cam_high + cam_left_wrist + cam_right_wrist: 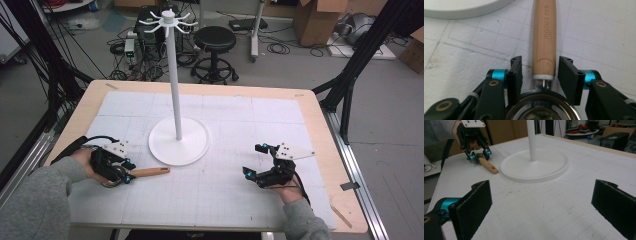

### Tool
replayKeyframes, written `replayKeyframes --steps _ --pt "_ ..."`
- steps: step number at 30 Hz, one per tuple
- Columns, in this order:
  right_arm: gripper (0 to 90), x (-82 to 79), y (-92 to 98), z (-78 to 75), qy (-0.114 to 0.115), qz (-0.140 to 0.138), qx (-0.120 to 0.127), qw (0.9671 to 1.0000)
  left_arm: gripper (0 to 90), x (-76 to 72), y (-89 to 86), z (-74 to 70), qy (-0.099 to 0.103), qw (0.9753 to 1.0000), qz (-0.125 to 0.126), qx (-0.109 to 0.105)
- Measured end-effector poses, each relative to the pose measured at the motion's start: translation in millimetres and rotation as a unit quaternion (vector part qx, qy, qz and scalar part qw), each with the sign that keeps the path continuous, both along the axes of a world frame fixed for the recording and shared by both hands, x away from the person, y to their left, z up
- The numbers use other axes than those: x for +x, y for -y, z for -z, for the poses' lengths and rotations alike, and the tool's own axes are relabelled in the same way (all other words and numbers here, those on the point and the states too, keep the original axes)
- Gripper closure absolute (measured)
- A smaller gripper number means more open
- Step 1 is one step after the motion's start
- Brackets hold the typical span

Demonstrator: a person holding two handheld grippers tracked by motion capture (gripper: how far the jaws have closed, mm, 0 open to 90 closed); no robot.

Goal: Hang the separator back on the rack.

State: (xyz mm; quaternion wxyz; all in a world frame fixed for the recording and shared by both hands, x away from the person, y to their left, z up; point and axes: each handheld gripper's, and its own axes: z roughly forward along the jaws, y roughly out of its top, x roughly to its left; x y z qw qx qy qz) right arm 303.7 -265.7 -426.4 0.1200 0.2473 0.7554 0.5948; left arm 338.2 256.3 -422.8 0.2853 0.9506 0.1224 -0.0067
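Where tool (pixel 149 172) lies, stand (pixel 178 141) adjoins.

The high camera sits above my side of the counter (pixel 310 107), looking forward and down over the whole top. The camera on my left gripper (pixel 540 72) looks from close range along the wooden handle (pixel 544 37) between its jaws. My right gripper (pixel 541 202) camera looks low across the counter, sharing the white stand base (pixel 536 167) ahead and that handle (pixel 488 165).
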Motion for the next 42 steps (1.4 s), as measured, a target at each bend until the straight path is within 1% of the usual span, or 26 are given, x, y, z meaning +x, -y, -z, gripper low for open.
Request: replayKeyframes --steps 2,3,6,9,11,12,14,15,16,17,18,19,20,21,22,23,25,26,28,29,30,32,37,38,39,42 --pt "2.2 0.2 0.1 0.2 0.000 0.000 0.001 1.0000 58.5 1.1 -1.0 -0.5 0.001 1.0000 0.004 0.004" --pt "2.2 0.1 0.3 0.1 -0.002 0.001 0.001 1.0000 58.9 0.7 -0.8 0.2 -0.001 1.0000 0.000 0.000" --pt "2.2 0.2 0.3 0.1 0.000 0.000 0.000 1.0000 59.7 0.9 -0.7 0.5 -0.003 1.0000 -0.003 -0.002" --pt "2.2 0.3 0.0 0.2 0.000 0.000 0.000 1.0000 60.7 1.4 -0.8 0.0 -0.006 1.0000 -0.002 0.002" --pt "2.2 0.2 0.0 0.2 0.000 0.000 0.000 1.0000 59.1 2.0 -0.2 -0.4 -0.015 0.9999 -0.005 0.003" --pt "2.2 0.2 0.1 0.1 0.000 0.000 -0.001 1.0000 58.1 1.7 0.6 0.3 -0.019 0.9998 -0.009 -0.002" --pt "2.2 0.1 0.0 0.1 0.000 0.001 0.000 1.0000 55.8 1.7 2.7 -0.1 -0.024 0.9997 -0.010 0.003" --pt "2.2 0.1 0.1 0.2 0.000 0.000 0.000 1.0000 55.0 2.5 3.3 -0.7 -0.027 0.9996 -0.005 0.007" --pt "2.2 0.1 0.0 0.2 0.000 0.001 -0.001 1.0000 50.5 2.7 4.8 -0.6 -0.034 0.9994 0.000 0.009" --pt "2.2 0.3 0.0 0.3 0.000 0.001 -0.002 1.0000 49.0 2.8 6.5 -1.5 -0.030 0.9994 0.006 0.019" --pt "2.1 0.3 -0.1 0.3 0.001 0.001 -0.002 1.0000 50.3 2.7 7.9 -2.3 -0.027 0.9993 0.009 0.025" --pt "2.2 0.1 -0.2 0.3 0.000 0.001 -0.002 1.0000 51.2 2.3 9.2 -2.6 -0.021 0.9993 0.011 0.029" --pt "2.2 -0.1 -0.2 0.3 -0.001 0.001 -0.002 1.0000 54.1 3.1 9.4 -3.5 -0.019 0.9991 0.012 0.036" --pt "2.2 0.1 -0.2 0.3 0.000 0.001 -0.003 1.0000 55.4 2.8 9.4 -2.6 -0.023 0.9993 0.003 0.028" --pt "2.2 -0.2 -0.3 0.2 0.000 0.001 -0.002 1.0000 57.1 2.7 9.0 -2.4 -0.021 0.9995 0.002 0.025" --pt "2.2 -0.2 -0.1 0.1 -0.001 0.000 -0.002 1.0000 58.8 5.0 8.0 -3.9 -0.013 0.9991 0.015 0.039" --pt "2.2 0.1 0.0 0.2 0.001 0.000 -0.002 1.0000 60.6 4.6 8.1 -3.9 -0.011 0.9991 0.015 0.039" --pt "2.2 0.2 0.0 0.3 0.000 0.001 -0.002 1.0000 61.5 4.6 7.7 -4.4 -0.010 0.9989 0.018 0.042" --pt "2.2 0.3 -0.3 0.6 -0.002 0.001 -0.002 1.0000 62.8 3.6 8.0 -3.6 -0.013 0.9992 0.012 0.035" --pt "2.2 0.7 -0.4 0.9 0.000 0.001 -0.003 1.0000 62.8 4.1 7.9 -4.0 -0.011 0.9990 0.015 0.039" --pt "2.2 0.3 -0.6 1.0 -0.004 0.000 -0.002 1.0000 62.9 4.6 7.9 -4.4 -0.010 0.9989 0.018 0.043" --pt "2.2 0.6 -0.4 0.9 -0.001 0.001 -0.004 1.0000 63.5 4.3 7.9 -4.3 -0.009 0.9989 0.017 0.043" --pt "2.2 -0.1 -0.5 0.7 -0.002 0.002 -0.004 1.0000 66.3 1.5 9.1 -4.4 -0.007 0.9989 0.016 0.044" --pt "2.2 -0.2 -0.6 0.7 -0.003 0.002 -0.004 1.0000 66.9 1.1 9.1 -4.5 -0.006 0.9987 0.020 0.045" --pt "2.2 -0.3 -0.7 0.6 -0.003 0.002 -0.004 1.0000 66.9 0.7 9.5 -4.2 -0.007 0.9989 0.020 0.043" --pt "2.2 0.0 -0.5 0.7 -0.002 0.001 -0.004 1.0000 66.5 -0.1 9.9 -4.7 -0.007 0.9986 0.023 0.048"
